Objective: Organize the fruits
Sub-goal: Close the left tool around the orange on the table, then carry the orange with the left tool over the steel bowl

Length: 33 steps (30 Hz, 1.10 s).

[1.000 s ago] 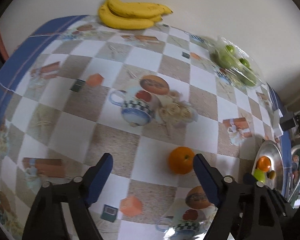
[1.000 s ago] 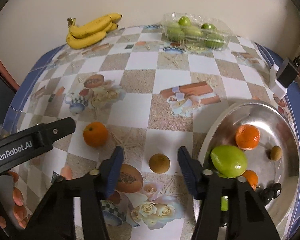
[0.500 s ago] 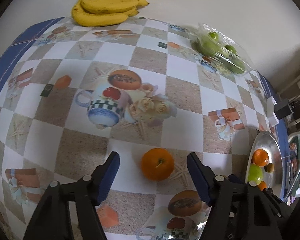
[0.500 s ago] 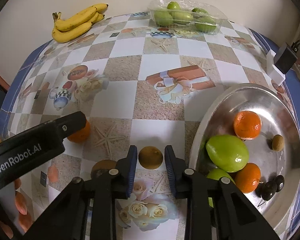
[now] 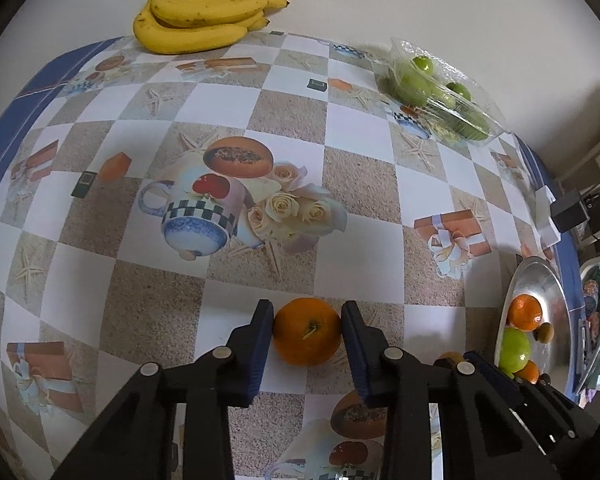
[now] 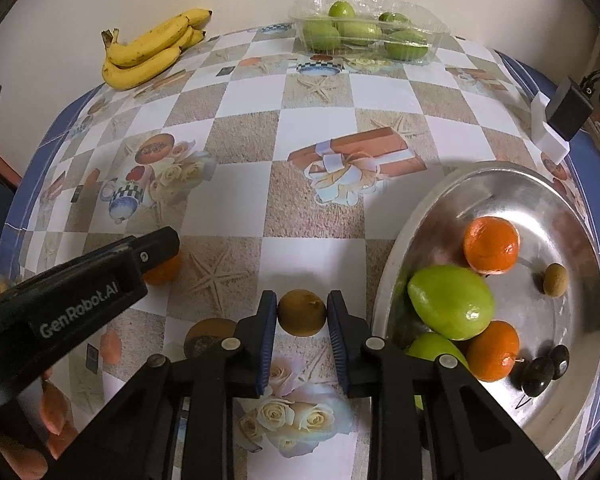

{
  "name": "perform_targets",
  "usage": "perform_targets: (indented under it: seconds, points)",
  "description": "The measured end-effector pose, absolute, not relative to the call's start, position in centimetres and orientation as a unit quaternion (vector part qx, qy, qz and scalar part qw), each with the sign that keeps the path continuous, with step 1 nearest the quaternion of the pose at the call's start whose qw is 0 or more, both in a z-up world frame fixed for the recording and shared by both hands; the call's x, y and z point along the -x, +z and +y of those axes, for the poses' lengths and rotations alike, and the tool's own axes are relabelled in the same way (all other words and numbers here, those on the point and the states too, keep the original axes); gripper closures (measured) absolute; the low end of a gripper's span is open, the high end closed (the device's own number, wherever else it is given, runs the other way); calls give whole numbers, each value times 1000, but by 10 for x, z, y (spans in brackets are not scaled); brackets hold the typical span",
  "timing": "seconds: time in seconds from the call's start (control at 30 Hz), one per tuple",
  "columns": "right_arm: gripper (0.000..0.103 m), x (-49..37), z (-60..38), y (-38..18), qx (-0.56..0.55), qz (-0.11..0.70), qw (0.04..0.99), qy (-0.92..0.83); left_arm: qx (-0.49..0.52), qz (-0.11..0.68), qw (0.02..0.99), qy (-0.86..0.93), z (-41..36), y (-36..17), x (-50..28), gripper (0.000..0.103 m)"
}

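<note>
A: What are you doing now?
B: Grabbing. Your left gripper (image 5: 307, 330) squeezes the orange (image 5: 306, 331), bottom middle. Your right gripper (image 6: 302, 314) squeezes the brown fruit (image 6: 302, 312).
A: Next?
B: Lift both to the silver tray (image 6: 540, 184), far right.

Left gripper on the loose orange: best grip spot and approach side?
Grip the orange across its widest middle, left gripper coming from the near table edge, one finger on each flank. It is round, its stem faces the camera, and its flanks are clear.

Shiny metal tray (image 6: 452, 184) (glossy tablecloth (image 6: 320, 252))
</note>
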State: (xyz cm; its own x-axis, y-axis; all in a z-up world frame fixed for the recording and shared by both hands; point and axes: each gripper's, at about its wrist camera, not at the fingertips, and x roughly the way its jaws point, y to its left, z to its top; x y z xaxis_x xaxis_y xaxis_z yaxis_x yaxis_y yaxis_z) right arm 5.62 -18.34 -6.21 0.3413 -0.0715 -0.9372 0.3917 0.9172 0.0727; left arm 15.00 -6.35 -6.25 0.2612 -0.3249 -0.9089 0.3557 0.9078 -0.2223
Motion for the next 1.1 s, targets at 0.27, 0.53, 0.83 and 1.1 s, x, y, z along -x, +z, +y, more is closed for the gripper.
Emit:
perform_targets:
  seconds: [0.27, 0.53, 0.83, 1.1]
  points:
    - [76, -53, -186, -45, -153, 539, 815, -146, -16, 550, 808, -210, -59, -41, -148, 66]
    - [76, -49, -185, -28, -148, 532, 821, -149, -19, 529, 823, -206, -50, -15, -144, 66]
    - [76, -42, -189, -18, -141, 529, 822, -156, -19, 524, 829, -194, -42, -5, -137, 67]
    - [76, -32, -203, -14, -142, 530, 818, -171, -32, 524, 830, -188, -44, -2, -130, 67]
